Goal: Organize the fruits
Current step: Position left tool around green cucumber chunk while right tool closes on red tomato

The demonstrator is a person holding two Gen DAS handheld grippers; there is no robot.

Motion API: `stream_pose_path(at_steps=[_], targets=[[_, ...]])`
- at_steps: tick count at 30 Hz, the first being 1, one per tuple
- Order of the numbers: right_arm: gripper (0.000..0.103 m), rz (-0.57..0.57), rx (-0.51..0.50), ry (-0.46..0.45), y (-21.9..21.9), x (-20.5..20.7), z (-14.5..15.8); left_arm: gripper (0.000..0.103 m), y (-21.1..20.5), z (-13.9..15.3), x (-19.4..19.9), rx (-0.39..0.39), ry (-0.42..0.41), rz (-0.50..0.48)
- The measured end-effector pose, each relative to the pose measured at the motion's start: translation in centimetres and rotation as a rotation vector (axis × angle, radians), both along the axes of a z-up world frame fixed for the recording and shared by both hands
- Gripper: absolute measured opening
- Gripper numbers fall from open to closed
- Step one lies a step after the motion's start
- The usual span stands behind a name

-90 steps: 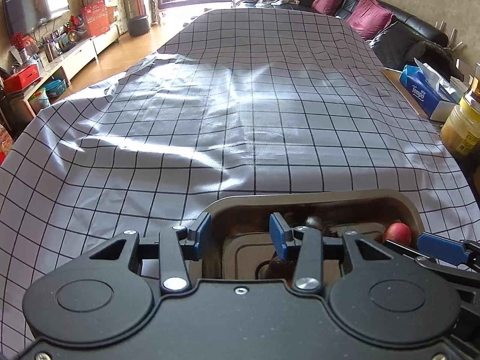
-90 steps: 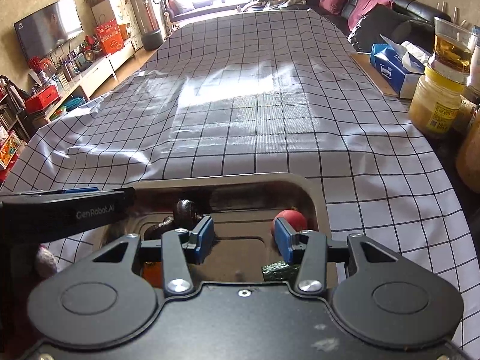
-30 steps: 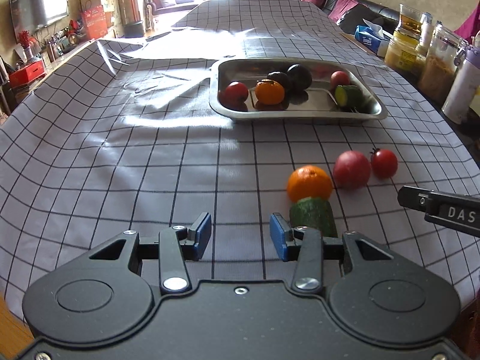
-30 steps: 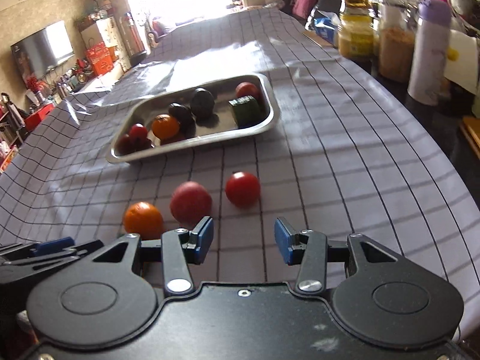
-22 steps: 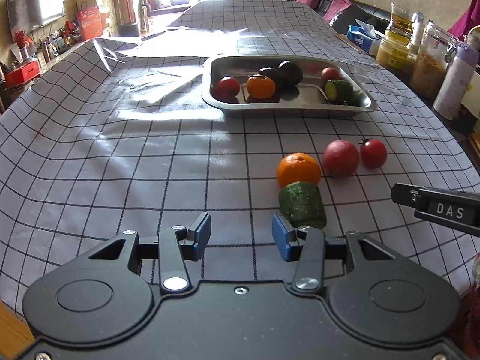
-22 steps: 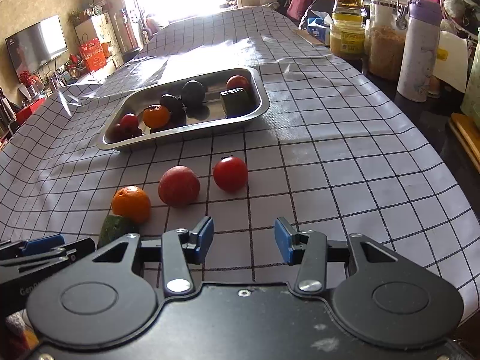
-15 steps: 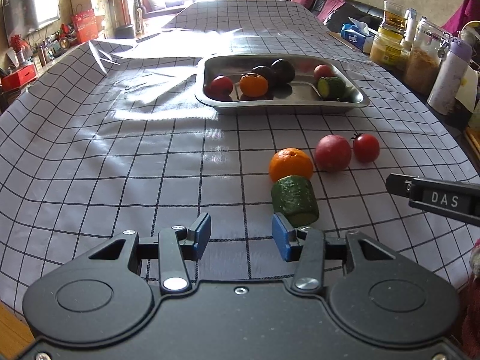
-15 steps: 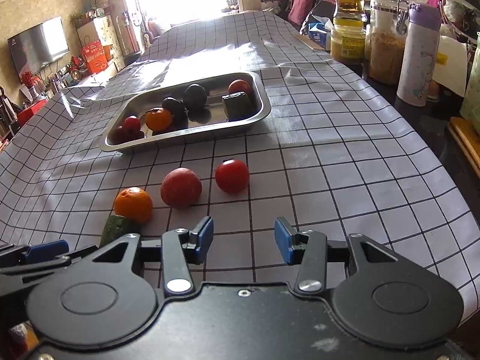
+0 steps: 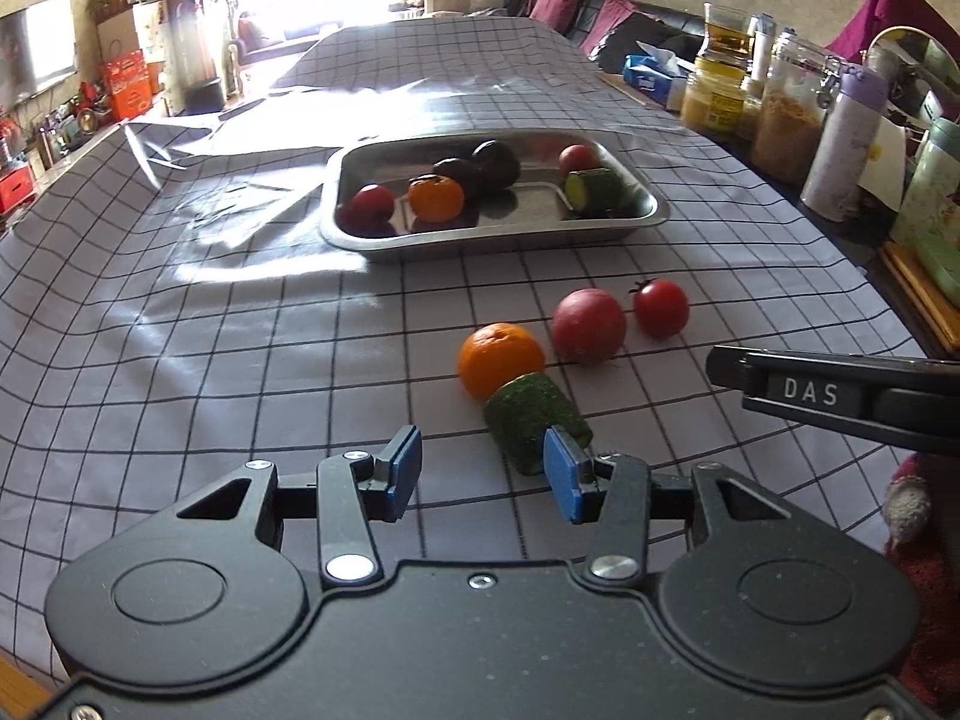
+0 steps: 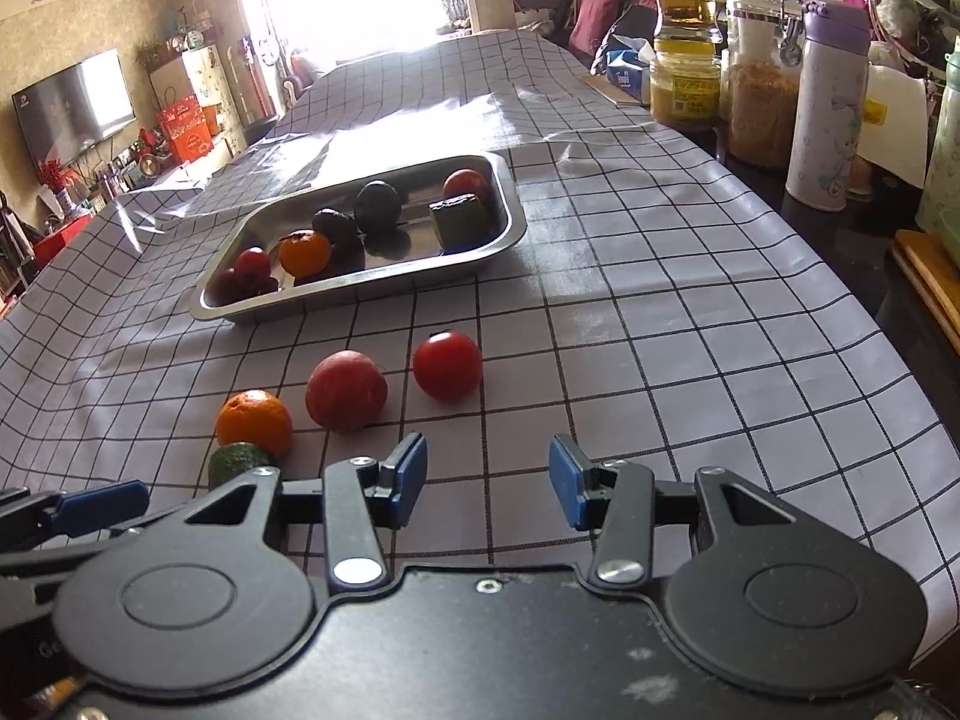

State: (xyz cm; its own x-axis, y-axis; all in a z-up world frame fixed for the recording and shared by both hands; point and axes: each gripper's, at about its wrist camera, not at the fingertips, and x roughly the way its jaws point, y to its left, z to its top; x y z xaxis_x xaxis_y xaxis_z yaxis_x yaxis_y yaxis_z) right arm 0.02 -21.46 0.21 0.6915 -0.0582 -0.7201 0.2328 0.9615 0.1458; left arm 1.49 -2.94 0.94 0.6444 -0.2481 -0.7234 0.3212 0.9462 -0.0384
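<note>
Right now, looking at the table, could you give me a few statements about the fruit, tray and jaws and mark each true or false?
1. Four pieces lie on the cloth outside the tray. True.
2. The orange touches the cucumber piece. True.
3. The right gripper holds the tomato. False: its jaws are empty, and the tomato sits on the cloth.
4. The tray is empty. False: it holds several fruits.
5. The left gripper grips the orange. False: nothing sits between its jaws.

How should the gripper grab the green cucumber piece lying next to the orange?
Probably grip the cucumber piece across its rounded bumpy sides, near the middle, coming down from above. It lies on its side with one end against the orange, so pads on the two free long sides have room. The left gripper is closest.
</note>
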Motion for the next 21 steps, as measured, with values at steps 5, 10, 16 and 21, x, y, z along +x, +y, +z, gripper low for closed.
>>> stream_pose_path(at_steps=[5,10,16,21], targets=[[0.047,-0.006,0.012,-0.008,-0.4,-0.1,0.0,0.054,-0.4,0.1,0.1,-0.034,0.018,-0.024],[0.047,0.003,0.022,-0.013,-0.6,-0.2,0.0,0.054,-1.1,-0.2,0.0,-0.009,0.010,-0.045],[0.047,0.013,0.033,-0.014,-0.7,-0.1,-0.1,0.060,-1.4,-1.1,0.9,0.001,0.036,-0.033],[0.047,0.011,0.040,-0.010,-0.9,0.0,-0.3,0.061,-1.9,-1.6,1.7,-0.014,0.054,-0.039]])
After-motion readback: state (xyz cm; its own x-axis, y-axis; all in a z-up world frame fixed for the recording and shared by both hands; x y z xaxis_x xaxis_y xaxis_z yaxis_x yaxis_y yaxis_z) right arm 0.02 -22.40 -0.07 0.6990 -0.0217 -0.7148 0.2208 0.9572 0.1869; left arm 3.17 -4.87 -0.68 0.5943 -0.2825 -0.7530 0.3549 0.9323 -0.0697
